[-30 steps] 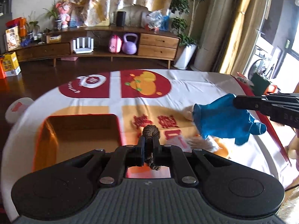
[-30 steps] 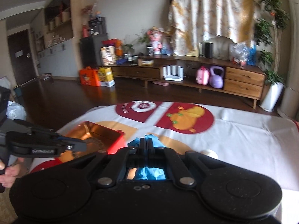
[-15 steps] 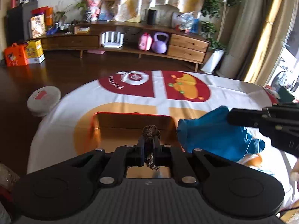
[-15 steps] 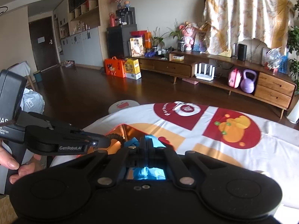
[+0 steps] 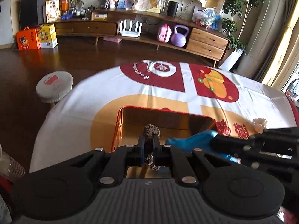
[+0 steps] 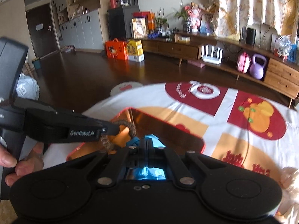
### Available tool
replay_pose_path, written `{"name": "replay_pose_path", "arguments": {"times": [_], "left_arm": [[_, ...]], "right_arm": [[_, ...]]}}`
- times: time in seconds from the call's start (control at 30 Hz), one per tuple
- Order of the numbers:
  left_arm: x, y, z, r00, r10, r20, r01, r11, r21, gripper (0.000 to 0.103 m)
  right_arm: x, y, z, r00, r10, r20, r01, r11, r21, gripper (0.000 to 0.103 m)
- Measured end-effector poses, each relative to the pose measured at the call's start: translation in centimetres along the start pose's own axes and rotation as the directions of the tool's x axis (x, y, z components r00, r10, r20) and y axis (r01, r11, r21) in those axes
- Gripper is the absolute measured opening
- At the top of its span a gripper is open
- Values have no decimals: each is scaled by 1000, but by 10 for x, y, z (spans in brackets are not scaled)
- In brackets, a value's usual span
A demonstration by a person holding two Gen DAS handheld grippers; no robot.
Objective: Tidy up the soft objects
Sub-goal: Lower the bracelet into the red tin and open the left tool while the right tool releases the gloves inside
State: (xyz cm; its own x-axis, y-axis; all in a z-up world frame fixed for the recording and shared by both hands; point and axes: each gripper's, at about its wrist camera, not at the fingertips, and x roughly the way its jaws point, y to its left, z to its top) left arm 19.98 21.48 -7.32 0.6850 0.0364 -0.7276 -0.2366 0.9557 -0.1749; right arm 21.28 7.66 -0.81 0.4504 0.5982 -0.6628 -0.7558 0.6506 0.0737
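My left gripper (image 5: 149, 141) is shut on a brown braided rope (image 5: 151, 130), which hangs over the open orange tray (image 5: 119, 123). From the right wrist view the same rope (image 6: 129, 128) dangles from the left gripper (image 6: 112, 127) above the tray (image 6: 186, 132). My right gripper (image 6: 146, 142) is shut on a blue glove (image 6: 147, 173). In the left wrist view that glove (image 5: 188, 143) trails from the right gripper (image 5: 214, 140) over the tray's near right corner.
The tray rests on a round table under a white, red and orange cloth (image 5: 168, 97). A cream soft item (image 5: 258, 124) lies on the cloth to the right. A low round stool (image 5: 54, 85) stands beside the table. A hand (image 6: 11, 160) holds the left gripper's handle.
Both grippers have swung left and down, carrying the rope and the blue glove from over the cloth to over the orange tray. Both grips stay shut.
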Motion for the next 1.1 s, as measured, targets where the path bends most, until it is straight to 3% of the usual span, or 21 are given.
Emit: {"name": "replay_pose_path", "arguments": {"times": [0.3, 0.57, 0.93, 1.03, 1.1], "left_arm": [[28, 2, -17, 998, 3, -69, -2, 1000, 19, 8], [40, -1, -29, 993, 7, -118, -1, 999, 46, 8], [38, -7, -35, 990, 23, -141, -13, 997, 70, 12], [35, -10, -36, 990, 28, -139, -18, 997, 74, 17], [32, -12, -37, 990, 29, -136, -19, 997, 76, 25]], "right_arm": [[21, 5, -25, 992, 24, -124, -25, 1000, -1, 0], [29, 10, -37, 985, 34, -170, -37, 999, -16, 13], [17, 2, -38, 986, 47, -157, -46, 999, 11, 31], [13, 1, -38, 988, 48, -150, -47, 999, 15, 35], [8, 0, -39, 989, 47, -142, -44, 999, 20, 36]]}}
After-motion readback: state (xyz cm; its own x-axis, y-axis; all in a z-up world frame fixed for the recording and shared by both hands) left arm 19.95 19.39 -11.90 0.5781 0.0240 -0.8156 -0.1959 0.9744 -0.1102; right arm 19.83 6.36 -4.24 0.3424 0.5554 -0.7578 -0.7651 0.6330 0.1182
